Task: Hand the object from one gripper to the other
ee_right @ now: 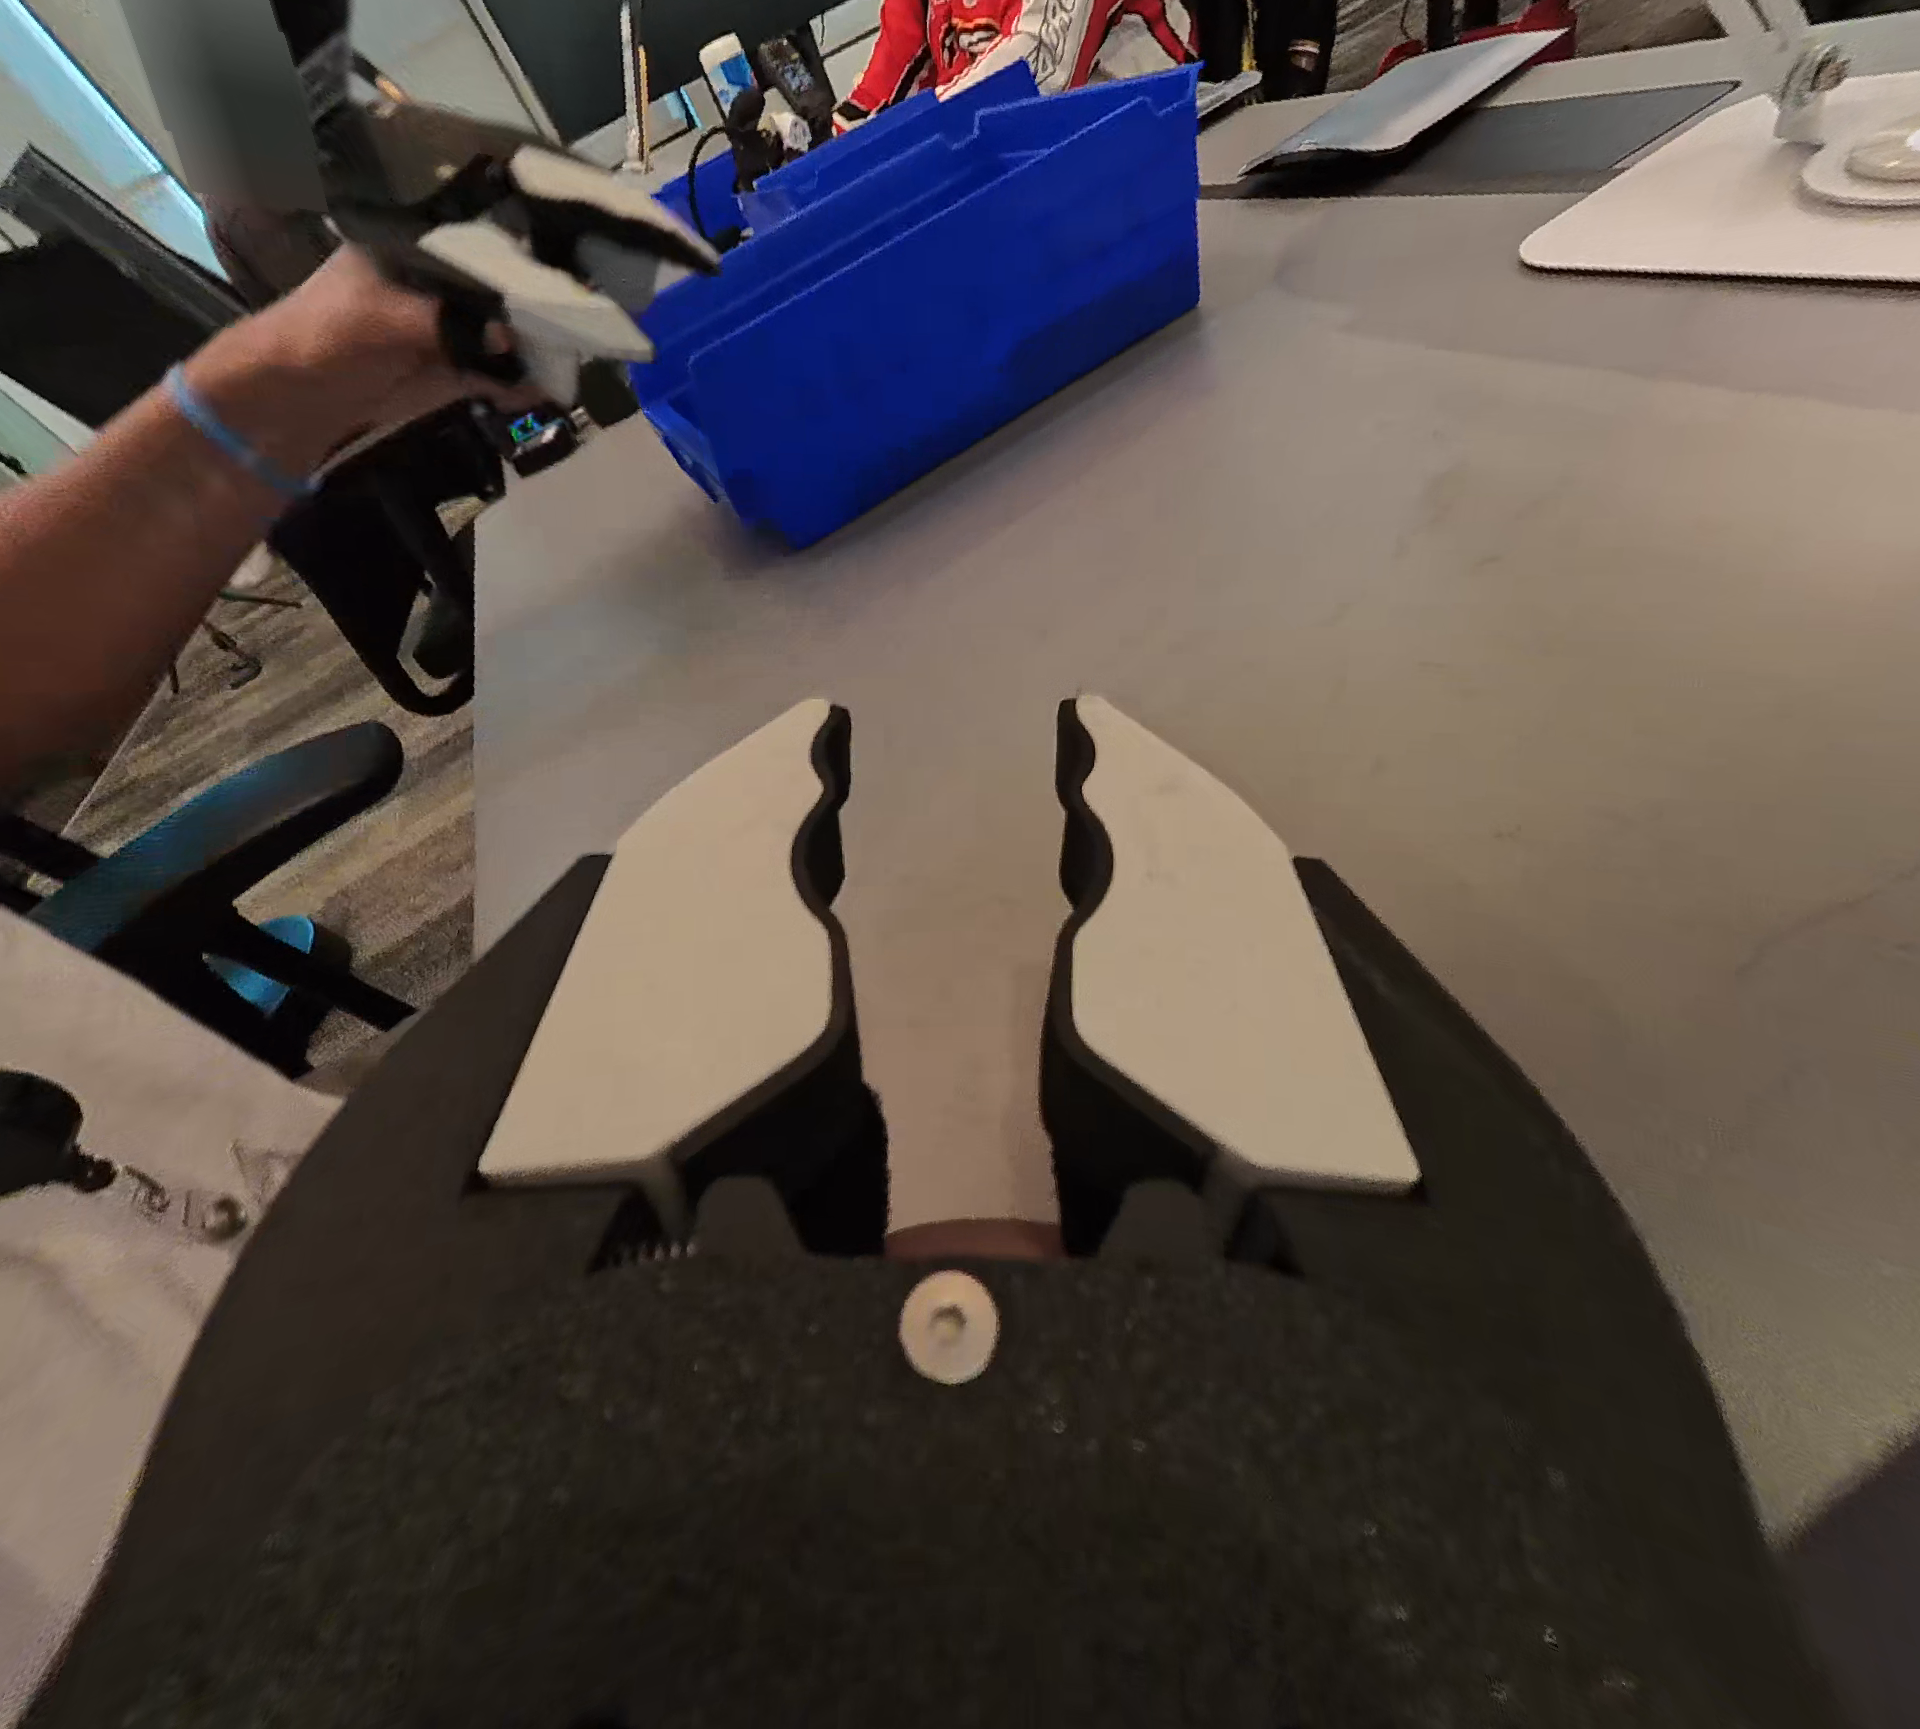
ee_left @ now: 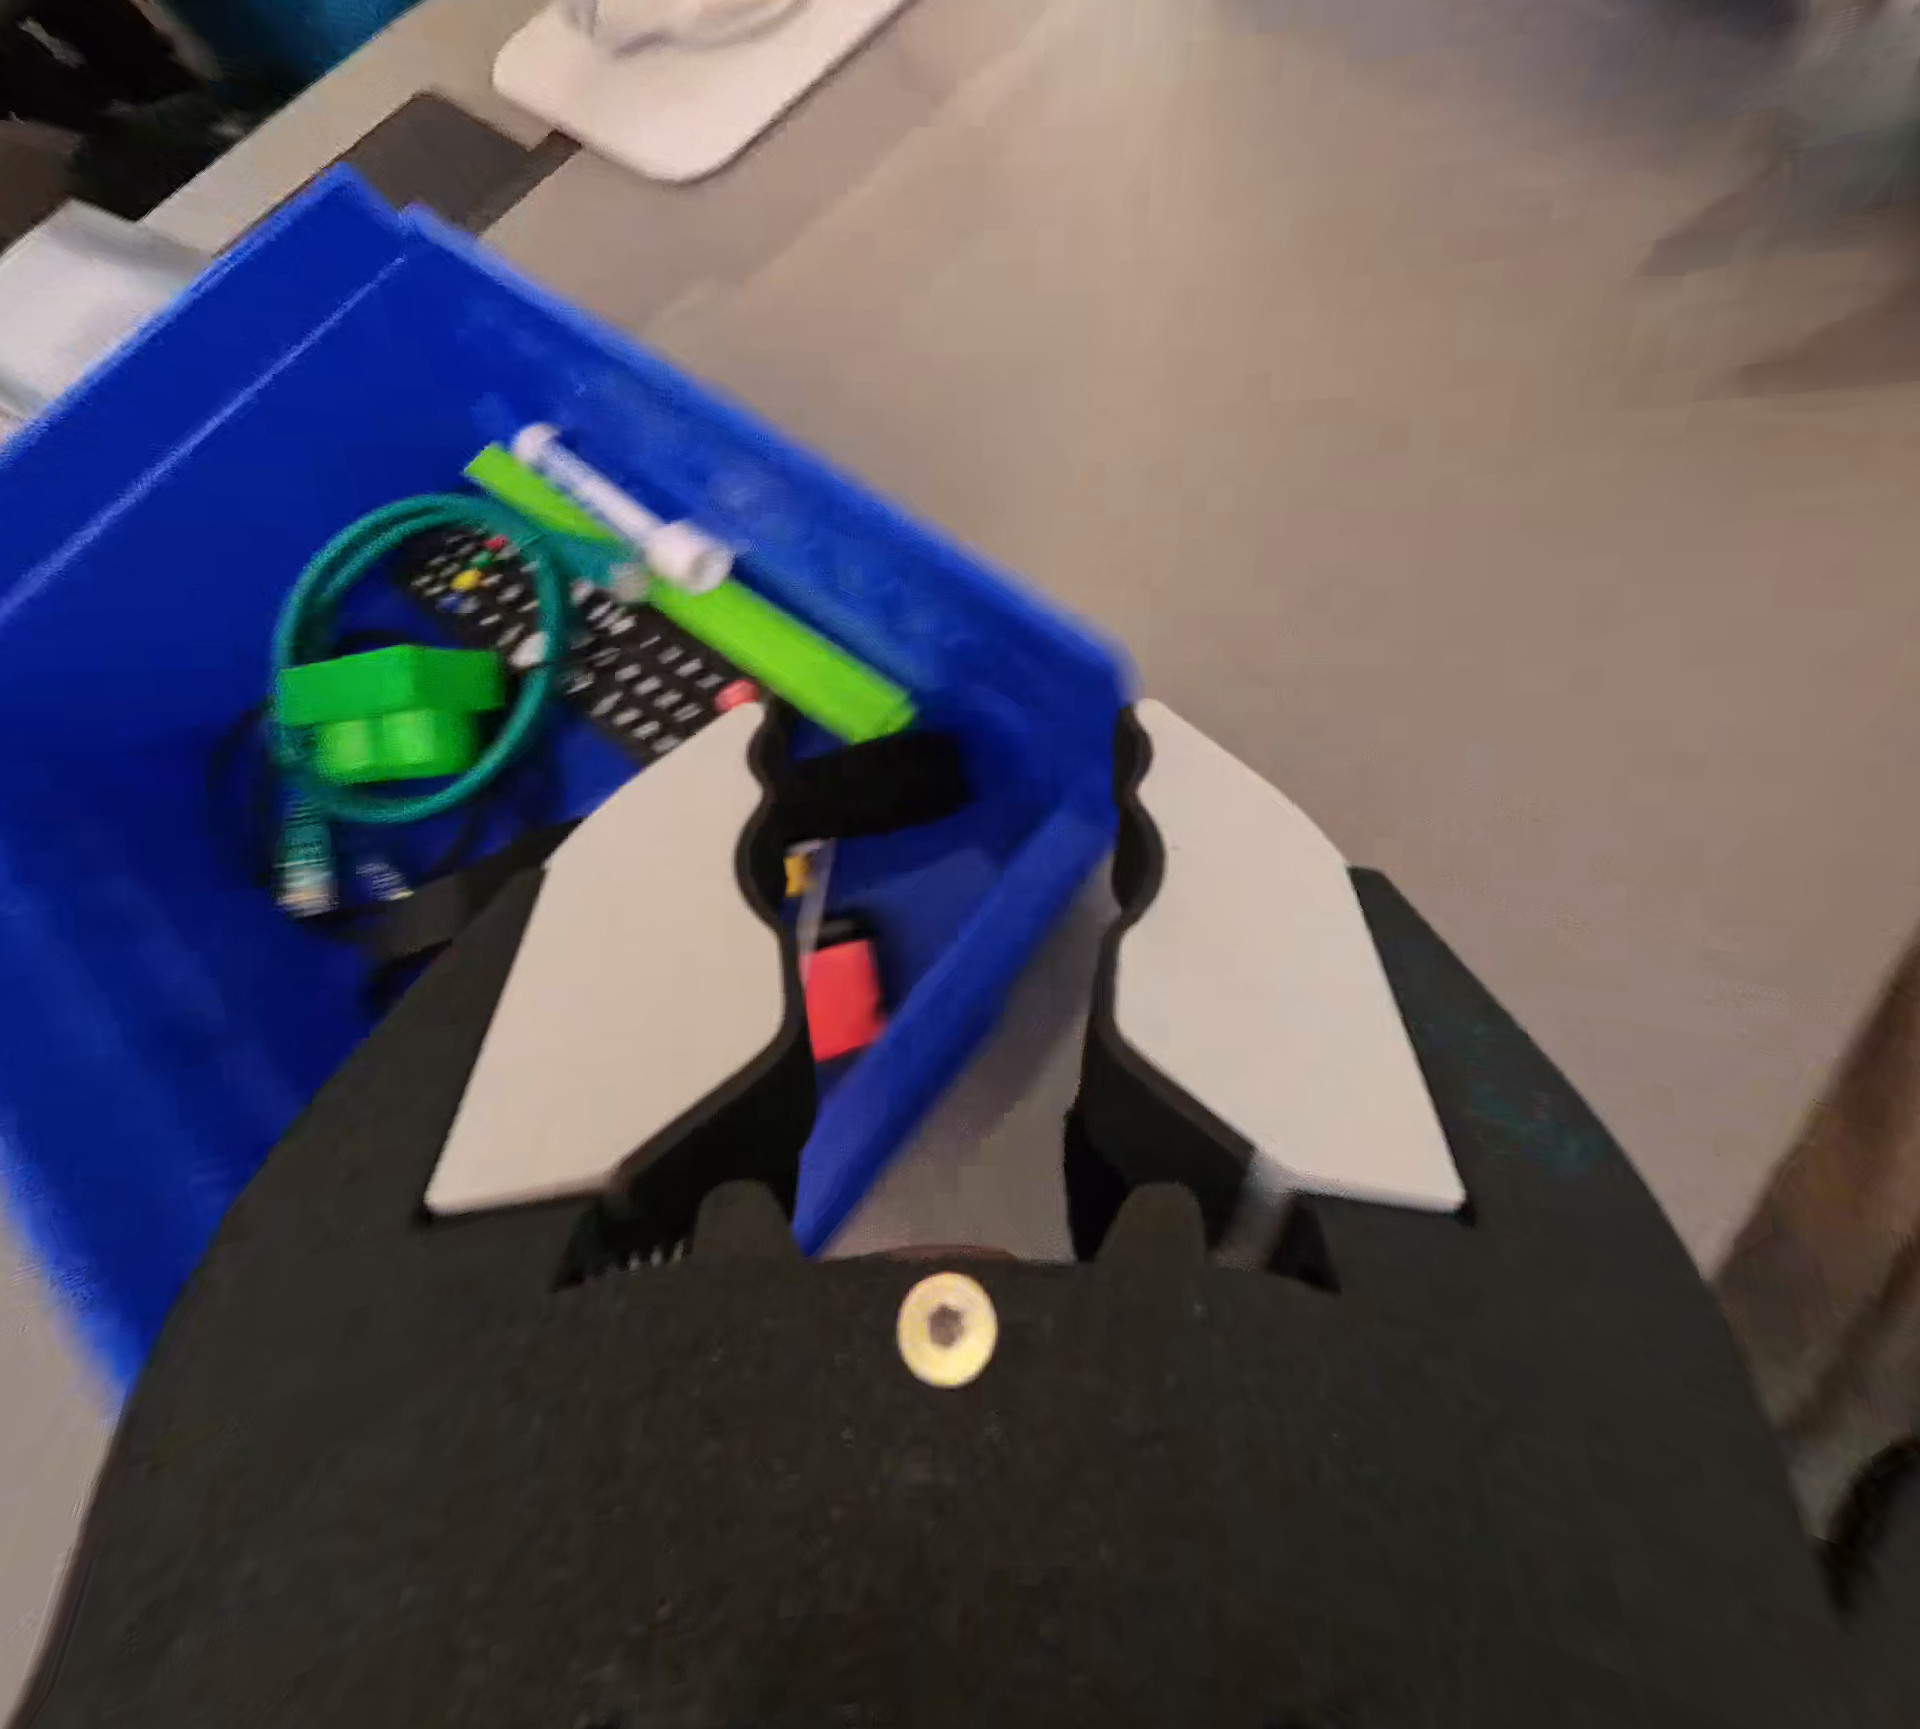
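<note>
- The blue bin (ee_left: 260,453) sits at the left on the grey tabletop (ee_left: 1351,432), and it holds a jumble: a coiled green cable (ee_left: 416,661), a bright green block (ee_left: 384,703), a black remote (ee_left: 613,651), a long green bar (ee_left: 727,609) with a white syringe-like tube (ee_left: 623,505) lying on it, a black strap (ee_left: 873,780) and a small red piece (ee_left: 842,993).
- The left gripper (ee_left: 940,744) hovers over the bin's near right corner, its jaws apart with nothing between them; the left wrist view is blurred, as from motion.
- Which item is meant for the handover I cannot tell; whichever it is, it lies in the bin, gripped by neither tool.
- A white stand base (ee_left: 748,17) rests on the tabletop beyond the bin, well apart from it.
- In the right wrist view, a hand (ee_right: 312,370) holds the left gripper at the bin's left end.
- The right gripper (ee_right: 951,723) waits well right of the bin over bare tabletop, jaws parted and empty.
- My reading: the step in hand is the first pick, before any handover.
- The next move calls for lowering the left jaws onto one item, closing cleanly without snagging the cable or strap, lifting clear of the bin wall, then bringing it toward the right jaws.
</note>
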Tool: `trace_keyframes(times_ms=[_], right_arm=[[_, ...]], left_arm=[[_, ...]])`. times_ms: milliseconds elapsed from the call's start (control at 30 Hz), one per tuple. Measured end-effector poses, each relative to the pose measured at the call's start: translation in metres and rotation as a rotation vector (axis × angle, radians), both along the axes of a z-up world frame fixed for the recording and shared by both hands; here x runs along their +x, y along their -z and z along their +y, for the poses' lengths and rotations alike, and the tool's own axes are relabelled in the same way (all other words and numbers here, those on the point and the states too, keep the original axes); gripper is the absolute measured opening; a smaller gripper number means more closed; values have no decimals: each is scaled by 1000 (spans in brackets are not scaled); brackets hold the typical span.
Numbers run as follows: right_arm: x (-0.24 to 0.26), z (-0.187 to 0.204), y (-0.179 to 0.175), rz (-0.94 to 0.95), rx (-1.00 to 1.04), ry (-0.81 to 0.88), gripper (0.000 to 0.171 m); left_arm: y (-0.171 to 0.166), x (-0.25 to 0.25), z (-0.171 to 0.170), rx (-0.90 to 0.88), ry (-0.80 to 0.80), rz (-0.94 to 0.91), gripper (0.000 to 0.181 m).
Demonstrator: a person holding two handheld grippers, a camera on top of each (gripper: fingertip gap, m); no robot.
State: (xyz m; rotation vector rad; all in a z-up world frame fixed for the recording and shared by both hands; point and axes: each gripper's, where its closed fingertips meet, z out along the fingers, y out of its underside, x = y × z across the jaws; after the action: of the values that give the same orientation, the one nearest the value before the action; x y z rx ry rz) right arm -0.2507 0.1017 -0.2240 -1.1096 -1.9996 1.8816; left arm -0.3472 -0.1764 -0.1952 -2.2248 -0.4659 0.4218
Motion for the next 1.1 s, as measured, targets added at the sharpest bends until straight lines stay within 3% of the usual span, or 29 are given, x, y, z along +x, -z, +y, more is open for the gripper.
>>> trace_keyframes(times_ms=[100, 233, 400, 533, 767, 1100], right_arm=[[2, -6, 3, -22, -7, -38, 38], [6, -14, 3, -48, -33, -88, 38], [10, -19, 5, -61, -33, -119, 38], [12, -17, 5, -71, -42, -120, 38], [13, -10, -1, -97, -115, -105, 38], [19, -12, -8, -65, -102, -88, 38]], left_arm=[[27, -40, -40, -321, 66, -71, 62], [58, -74, -57, -645, 248, -129, 62], [78, -89, -57, -839, 442, -181, 60], [87, -90, -64, -905, 488, -228, 39], [84, -84, -69, -903, 444, -161, 26], [-16, -102, -77, -723, 51, 279, 9]])
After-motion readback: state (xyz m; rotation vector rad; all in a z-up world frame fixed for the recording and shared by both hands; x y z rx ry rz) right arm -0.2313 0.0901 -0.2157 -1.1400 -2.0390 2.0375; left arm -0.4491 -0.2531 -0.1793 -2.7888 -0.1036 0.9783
